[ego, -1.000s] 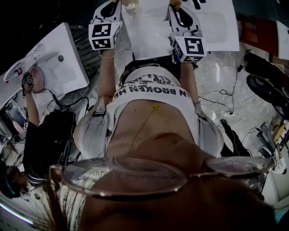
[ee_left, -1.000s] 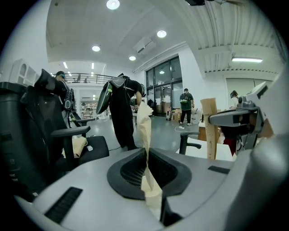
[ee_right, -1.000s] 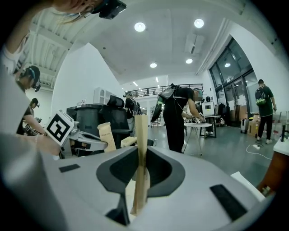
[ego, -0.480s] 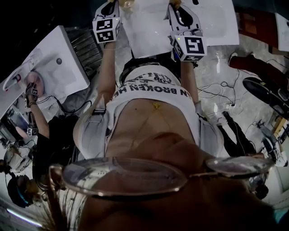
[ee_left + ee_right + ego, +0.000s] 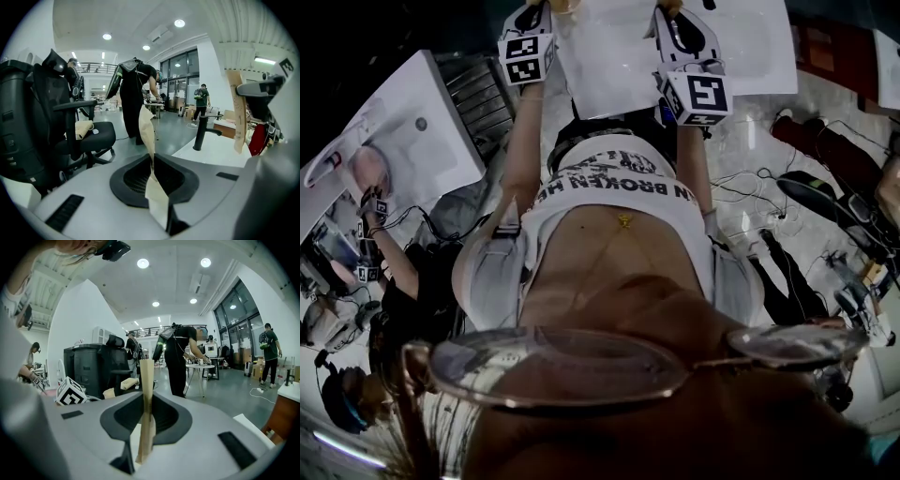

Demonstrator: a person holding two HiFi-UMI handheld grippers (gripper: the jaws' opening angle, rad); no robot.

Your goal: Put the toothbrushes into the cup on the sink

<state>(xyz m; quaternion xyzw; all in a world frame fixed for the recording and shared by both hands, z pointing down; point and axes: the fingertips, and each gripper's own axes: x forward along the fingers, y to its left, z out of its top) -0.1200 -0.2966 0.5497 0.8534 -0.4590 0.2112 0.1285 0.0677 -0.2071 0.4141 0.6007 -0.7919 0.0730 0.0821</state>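
White hall — round ceiling lights [image 5: 143, 263], tall windows [image 5: 180, 77], grey floor [image 5: 171, 136], black office chair [image 5: 89, 133].

Claws: two, left claw [image 5: 152, 161] and right claw [image 5: 145, 408].
Marker cubes: two, top of head view; left cube [image 5: 528, 58], right cube [image 5: 697, 97].
Toothbrushes: two, tan; left toothbrush [image 5: 147, 124], right toothbrush [image 5: 146, 380]; one per claw.
White sinks, head view: two; top sink [image 5: 750, 56], upper-left sink [image 5: 431, 141].
Black tap [image 5: 201, 133]: one, right of centre, left gripper view.
Black office chair [image 5: 93, 133]: one, left side, same view.
People standing there: three; bent figure [image 5: 136, 93], far figure [image 5: 201, 101], upper-left figure [image 5: 70, 70]. Possibly more behind; too small to tell.
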